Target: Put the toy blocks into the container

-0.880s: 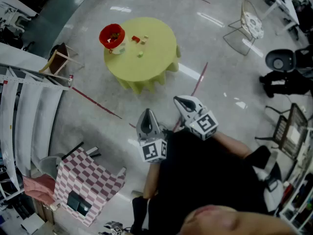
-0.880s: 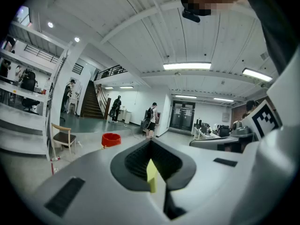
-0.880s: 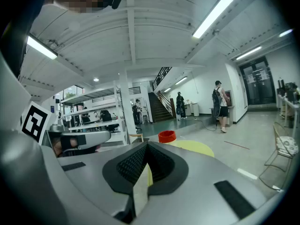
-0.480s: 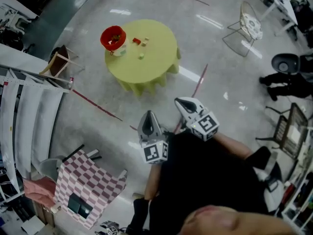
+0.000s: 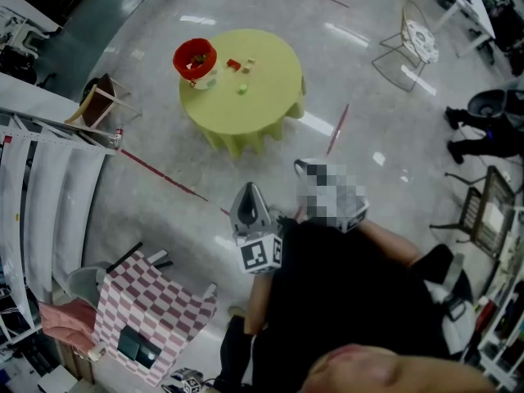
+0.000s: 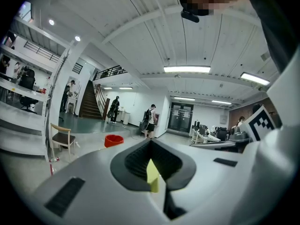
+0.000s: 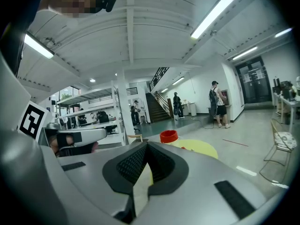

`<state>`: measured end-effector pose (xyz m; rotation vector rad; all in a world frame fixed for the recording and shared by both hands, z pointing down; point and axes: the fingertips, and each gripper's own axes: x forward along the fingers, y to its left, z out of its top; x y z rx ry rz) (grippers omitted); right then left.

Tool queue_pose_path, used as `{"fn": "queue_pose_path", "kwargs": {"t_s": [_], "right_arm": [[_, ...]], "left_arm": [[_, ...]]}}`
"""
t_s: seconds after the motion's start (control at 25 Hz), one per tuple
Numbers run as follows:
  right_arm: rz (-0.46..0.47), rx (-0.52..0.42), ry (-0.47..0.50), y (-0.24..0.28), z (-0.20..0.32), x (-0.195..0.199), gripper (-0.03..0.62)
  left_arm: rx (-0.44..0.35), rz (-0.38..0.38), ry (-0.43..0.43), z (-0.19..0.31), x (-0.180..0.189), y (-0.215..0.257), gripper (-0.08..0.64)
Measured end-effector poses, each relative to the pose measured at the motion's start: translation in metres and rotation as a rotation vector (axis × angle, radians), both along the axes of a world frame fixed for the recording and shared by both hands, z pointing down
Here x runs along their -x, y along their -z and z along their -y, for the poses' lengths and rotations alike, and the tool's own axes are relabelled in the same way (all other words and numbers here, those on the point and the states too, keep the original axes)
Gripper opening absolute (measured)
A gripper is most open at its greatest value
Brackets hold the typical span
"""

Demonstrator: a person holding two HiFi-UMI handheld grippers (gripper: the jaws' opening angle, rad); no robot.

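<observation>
Several toy blocks (image 5: 244, 70) lie loose on the round table (image 5: 266, 101) with its yellow-green cloth, far across the shiny grey floor (image 5: 164, 150) from the person – a red block (image 5: 233, 63) nearest the red container (image 5: 195, 56), a couple of pale ones just beside it, and a green block (image 5: 242, 89) a little apart toward the table's middle. The red container stands near the table's left edge in the head view; small bits show inside it, too small to tell. Both grippers are held close in front of the person's dark clothing (image 5: 352, 301), well apart from the table and pointing toward it. The left gripper (image 5: 249, 191) has its jaws pressed together with nothing pinched – only a thin yellow sliver shows through the slit between them. The right gripper (image 5: 307, 169), partly under a mosaic patch in the head view, likewise has its jaws closed on nothing, the container and the table's edge showing beyond them in its own view. A wooden chair (image 5: 97, 101) stands left of the table, and a pink-and-white checked box (image 5: 147, 305) sits on the floor at the person's left.
</observation>
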<state>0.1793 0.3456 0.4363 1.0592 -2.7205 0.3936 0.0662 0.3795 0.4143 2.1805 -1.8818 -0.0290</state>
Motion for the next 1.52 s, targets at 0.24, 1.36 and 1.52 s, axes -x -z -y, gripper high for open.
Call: {"fn": "queue_pose_path", "kwargs": {"t_s": [0.24, 1.36, 1.52], "right_arm": [[-0.01, -0.01, -0.035, -0.007, -0.002, 0.022, -0.012], [-0.064, 0.015, 0.049, -0.045, 0.223, 0.07, -0.012], [-0.084, 0.035, 0.104, -0.057, 0.259, 0.068, -0.013]], "left_arm": [[-0.01, 0.014, -0.038, -0.006, 0.025, -0.005, -0.015], [0.052, 0.033, 0.017, 0.189, 0.062, -0.029, -0.015], [0.075, 0.014, 0.053, 0.227, 0.056, -0.031, -0.015]]}}
